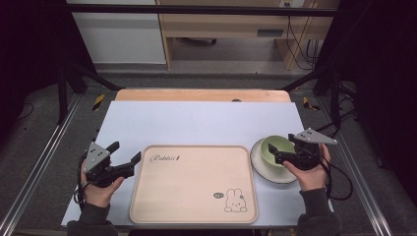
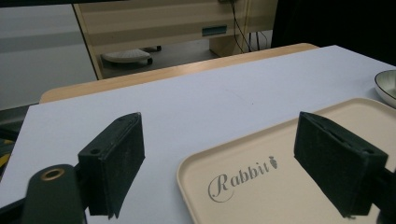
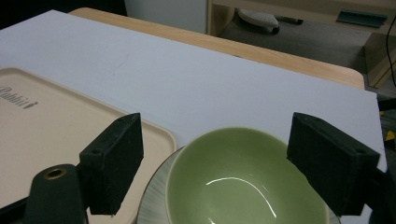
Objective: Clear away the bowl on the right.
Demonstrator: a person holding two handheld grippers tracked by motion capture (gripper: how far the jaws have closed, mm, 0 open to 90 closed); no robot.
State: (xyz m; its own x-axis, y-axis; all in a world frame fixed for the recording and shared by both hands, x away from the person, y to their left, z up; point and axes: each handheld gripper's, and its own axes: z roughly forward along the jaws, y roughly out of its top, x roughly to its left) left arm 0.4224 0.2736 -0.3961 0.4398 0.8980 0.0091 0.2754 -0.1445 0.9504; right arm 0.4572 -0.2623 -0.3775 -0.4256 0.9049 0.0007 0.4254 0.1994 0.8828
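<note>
A beige tray (image 1: 192, 187) with "Rabbit" lettering and a bunny drawing lies at the table's front centre. Right of it, a green bowl (image 1: 275, 148) sits on a white plate (image 1: 268, 171). My left gripper (image 1: 125, 156) is open beside the tray's top-left corner, its jaws straddling that corner (image 2: 187, 168) in the left gripper view. My right gripper (image 1: 281, 147) is open over the bowl (image 3: 243, 186), one jaw on each side of it, gripping nothing. The plate's rim (image 2: 385, 88) shows at the far right of the left gripper view.
A white sheet (image 1: 196, 120) covers the wooden table (image 1: 201, 94). Black frame posts stand at both sides. Beyond the table are a wooden cabinet (image 1: 231, 24) and cables on the floor. The tray's inside is bare.
</note>
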